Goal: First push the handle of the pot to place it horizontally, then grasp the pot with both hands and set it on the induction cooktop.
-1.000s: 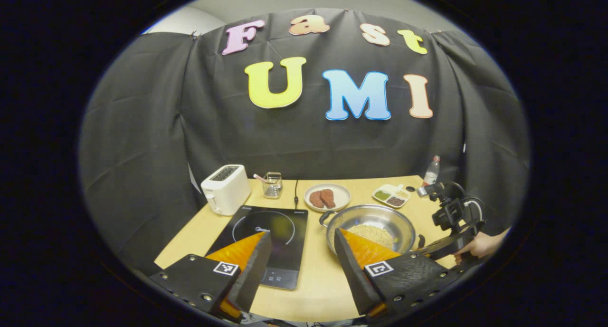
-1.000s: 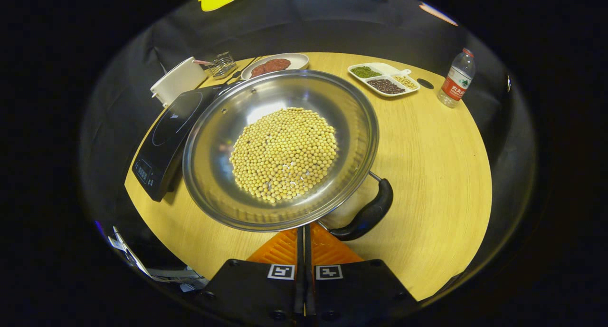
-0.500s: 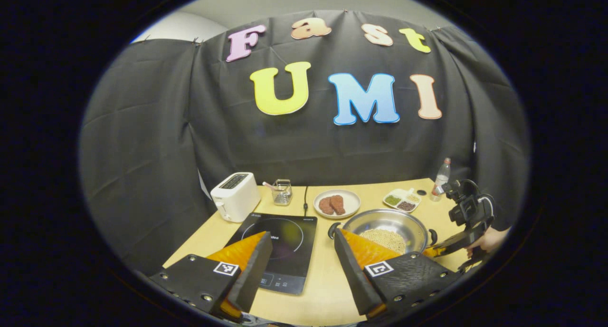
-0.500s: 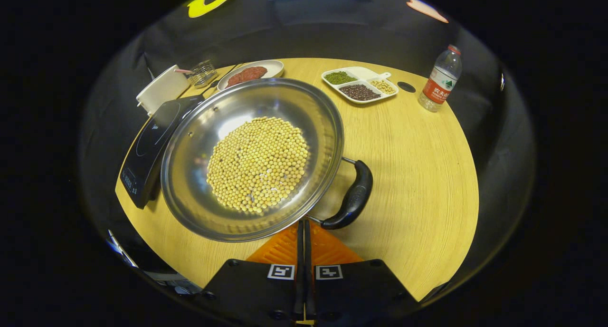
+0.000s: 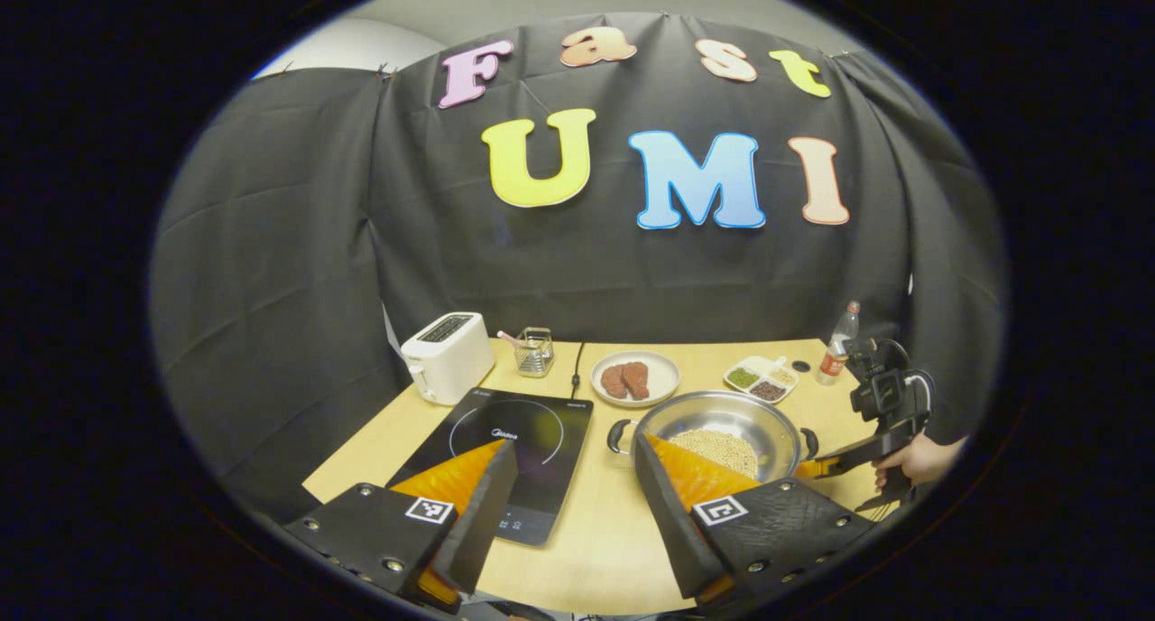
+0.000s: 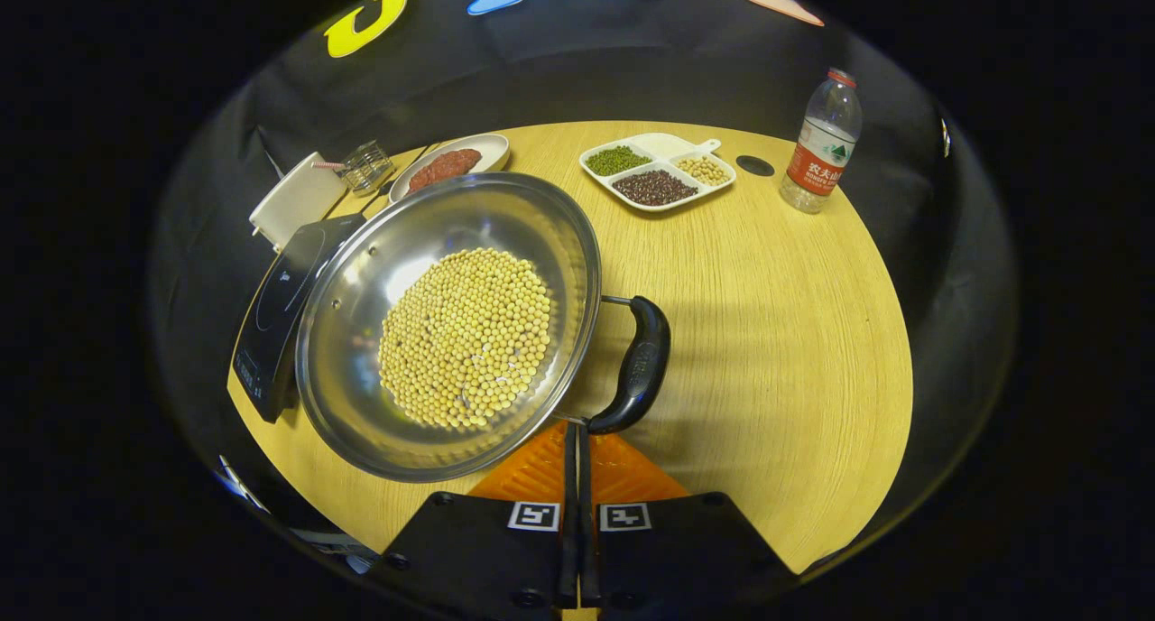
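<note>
Woodgrain table (image 6: 794,332) bears round steel pot (image 6: 361,332); right tongs (image 6: 577,440) pressed together, left tongs (image 5: 573,490) apart.

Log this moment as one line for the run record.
stage: turning pot by handle | right tool: shut, tips at handle | left tool: open, raised near cooktop | pot: on table, beside cooktop

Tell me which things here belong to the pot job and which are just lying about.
Job: pot, its handle, cooktop, left gripper, right gripper.
Lying about: toaster, meat plate, bean tray, bottle, wire basket.
</note>
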Tool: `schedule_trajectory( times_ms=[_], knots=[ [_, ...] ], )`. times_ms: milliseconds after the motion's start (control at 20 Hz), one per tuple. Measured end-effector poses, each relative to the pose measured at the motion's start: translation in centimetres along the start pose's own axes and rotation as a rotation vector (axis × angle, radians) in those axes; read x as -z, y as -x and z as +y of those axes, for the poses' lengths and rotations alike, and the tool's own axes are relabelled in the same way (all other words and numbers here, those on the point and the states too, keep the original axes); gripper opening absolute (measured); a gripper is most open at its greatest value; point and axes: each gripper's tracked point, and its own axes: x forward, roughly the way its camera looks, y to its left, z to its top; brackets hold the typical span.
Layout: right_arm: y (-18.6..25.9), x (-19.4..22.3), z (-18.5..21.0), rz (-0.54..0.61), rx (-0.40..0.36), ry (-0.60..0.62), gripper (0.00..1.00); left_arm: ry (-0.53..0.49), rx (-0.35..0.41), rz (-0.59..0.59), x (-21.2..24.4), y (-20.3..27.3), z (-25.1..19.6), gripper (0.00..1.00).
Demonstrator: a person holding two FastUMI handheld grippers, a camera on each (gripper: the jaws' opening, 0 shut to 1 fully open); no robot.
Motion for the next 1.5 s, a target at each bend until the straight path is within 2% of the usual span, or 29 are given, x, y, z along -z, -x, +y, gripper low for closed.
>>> schedule_trajectory(
  times_ms=[200, 250, 300, 450, 550, 750, 850, 900, 950, 1000, 1050, 1100, 1150, 1200, 1300, 1350, 1400, 1500],
  knots=[
    [-0.4, -1.3, -0.5, -0.027, -0.012, -0.027, 0.02, 0.068, -0.012, 0.010, 0.1, 0.6, -1.5, 0.81],
    [-0.4, -1.6, -0.7, -0.034, -0.010, -0.031, 0.02, 0.078, -0.007, 0.017, 0.5, 0.5, -1.9, 0.78],
    [-0.5, -1.7, -0.8, -0.039, -0.006, -0.035, 0.02, 0.083, 0.002, 0.020, 0.6, 0.3, -2.2, 0.81],
    [-0.3, -1.8, -1.0, -0.047, 0.006, -0.045, 0.02, 0.084, 0.021, 0.019, 0.5, -0.7, -2.1, 0.78],
    [0.2, -1.6, -1.1, -0.054, 0.019, -0.046, 0.02, 0.103, 0.054, 0.019, 0.5, -1.6, -2.1, 0.81],
    [2.5, -1.8, -2.1, -0.092, 0.081, -0.071, 0.04, 0.145, 0.142, 0.056, 1.9, -4.7, -1.9, 0.78],
    [3.9, -2.0, -2.0, -0.101, 0.081, -0.104, 0.24, 0.164, 0.190, 0.087, 2.7, -6.9, -1.7, 0.83],
    [4.4, -2.1, -1.6, -0.108, 0.062, -0.124, 0.45, 0.182, 0.219, 0.110, 3.3, -8.0, -1.7, 0.81],
    [4.8, -2.4, -1.5, -0.115, 0.065, -0.136, 0.60, 0.217, 0.254, 0.138, 3.8, -9.1, -1.9, 0.79],
    [5.3, -2.9, -1.5, -0.129, 0.063, -0.144, 0.86, 0.252, 0.281, 0.162, 4.4, -10.3, -2.0, 0.79],
    [5.6, -3.4, -1.5, -0.146, 0.066, -0.148, 0.82, 0.269, 0.300, 0.183, 4.9, -11.7, -2.1, 0.81],
    [5.8, -4.1, -1.5, -0.161, 0.069, -0.150, 0.90, 0.264, 0.312, 0.203, 5.2, -13.1, -2.2, 0.81],
    [6.1, -4.9, -1.4, -0.179, 0.074, -0.153, 0.89, 0.251, 0.318, 0.218, 5.7, -14.5, -2.2, 0.81],
    [5.9, -6.0, -1.5, -0.199, 0.075, -0.157, 0.98, 0.238, 0.323, 0.233, 6.0, -15.9, -2.3, 0.81],
    [5.2, -7.0, -1.4, -0.198, 0.070, -0.164, 0.98, 0.218, 0.343, 0.266, 6.6, -18.4, -3.1, 0.81],
    [4.9, -7.5, -1.5, -0.199, 0.072, -0.170, 0.92, 0.217, 0.362, 0.278, 6.9, -19.5, -3.7, 0.81],
    [4.5, -8.1, -1.6, -0.204, 0.074, -0.174, 0.98, 0.214, 0.383, 0.301, 7.5, -20.3, -4.3, 0.81],
    [3.7, -8.7, -1.8, -0.206, 0.075, -0.182, 0.98, 0.188, 0.396, 0.342, 9.0, -22.1, -5.0, 0.78]
  ],
)
